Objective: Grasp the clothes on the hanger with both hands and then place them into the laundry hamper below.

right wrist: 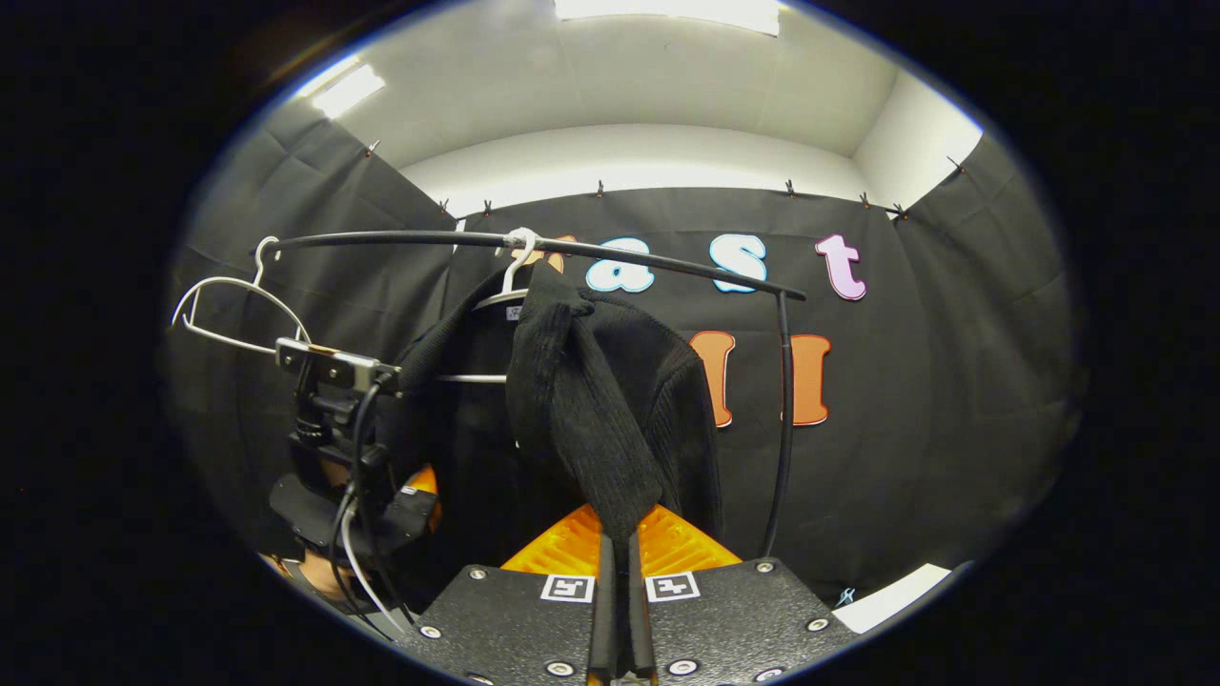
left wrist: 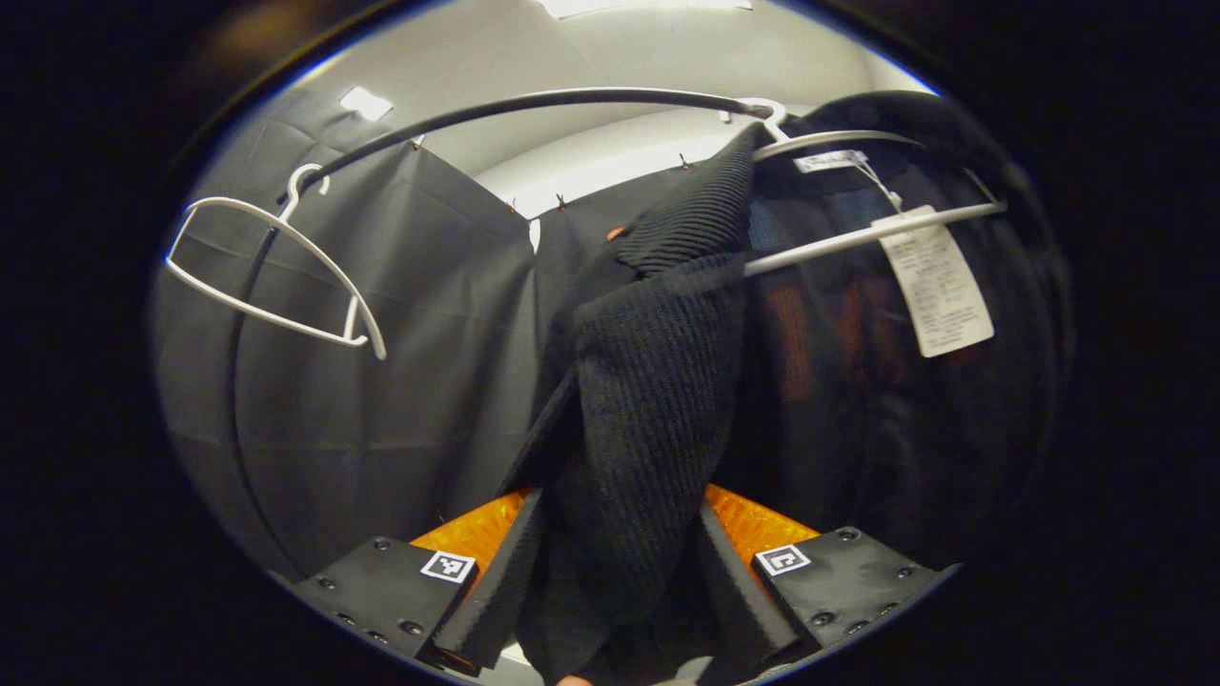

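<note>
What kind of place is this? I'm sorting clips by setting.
Likely a cloth-walled recording booth set up as a laundry corner: a clothes rail, white hangers, and a black knit garment held by both grippers.

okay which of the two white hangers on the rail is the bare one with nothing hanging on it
The bare hanger hangs at the rail's bend, apart from the other. The second hanger carries the black knit garment and a paper tag.
</note>
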Action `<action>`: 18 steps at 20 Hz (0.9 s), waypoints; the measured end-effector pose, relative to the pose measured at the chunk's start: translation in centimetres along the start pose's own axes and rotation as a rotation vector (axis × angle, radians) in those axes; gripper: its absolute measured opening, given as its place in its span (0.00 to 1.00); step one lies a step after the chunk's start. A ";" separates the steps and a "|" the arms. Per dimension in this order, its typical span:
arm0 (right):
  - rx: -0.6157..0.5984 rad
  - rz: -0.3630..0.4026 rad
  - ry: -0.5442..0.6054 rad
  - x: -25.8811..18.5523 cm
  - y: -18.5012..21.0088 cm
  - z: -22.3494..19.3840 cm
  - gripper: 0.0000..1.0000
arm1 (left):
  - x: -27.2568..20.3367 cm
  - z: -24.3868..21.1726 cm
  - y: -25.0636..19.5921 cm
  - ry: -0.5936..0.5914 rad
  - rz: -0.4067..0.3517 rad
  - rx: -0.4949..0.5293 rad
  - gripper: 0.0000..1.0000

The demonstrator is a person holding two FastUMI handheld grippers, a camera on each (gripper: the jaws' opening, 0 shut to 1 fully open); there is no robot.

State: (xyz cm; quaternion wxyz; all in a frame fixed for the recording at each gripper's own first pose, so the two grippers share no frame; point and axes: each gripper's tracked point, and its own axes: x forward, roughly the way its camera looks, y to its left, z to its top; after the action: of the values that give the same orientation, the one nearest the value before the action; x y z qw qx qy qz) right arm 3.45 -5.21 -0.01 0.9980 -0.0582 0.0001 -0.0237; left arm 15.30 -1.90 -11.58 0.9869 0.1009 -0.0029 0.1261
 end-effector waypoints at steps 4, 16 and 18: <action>-0.009 0.002 -0.016 -0.3 0.4 0.4 0.06 | 0.0 1.8 2.9 -0.022 0.042 0.038 0.83; 0.008 -0.033 -0.068 -1.6 -0.6 2.1 0.02 | -2.6 4.1 2.8 0.032 -0.189 -0.095 0.14; -0.018 -0.032 -0.083 -1.9 -1.3 3.2 0.00 | -2.9 5.2 5.0 0.028 -0.139 -0.123 0.12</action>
State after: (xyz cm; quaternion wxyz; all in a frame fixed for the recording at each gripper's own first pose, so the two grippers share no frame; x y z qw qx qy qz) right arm 1.51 -6.03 3.32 0.9961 -0.0681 -0.0419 -0.0373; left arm 11.30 1.06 -5.60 0.9975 0.0384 0.0100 0.0583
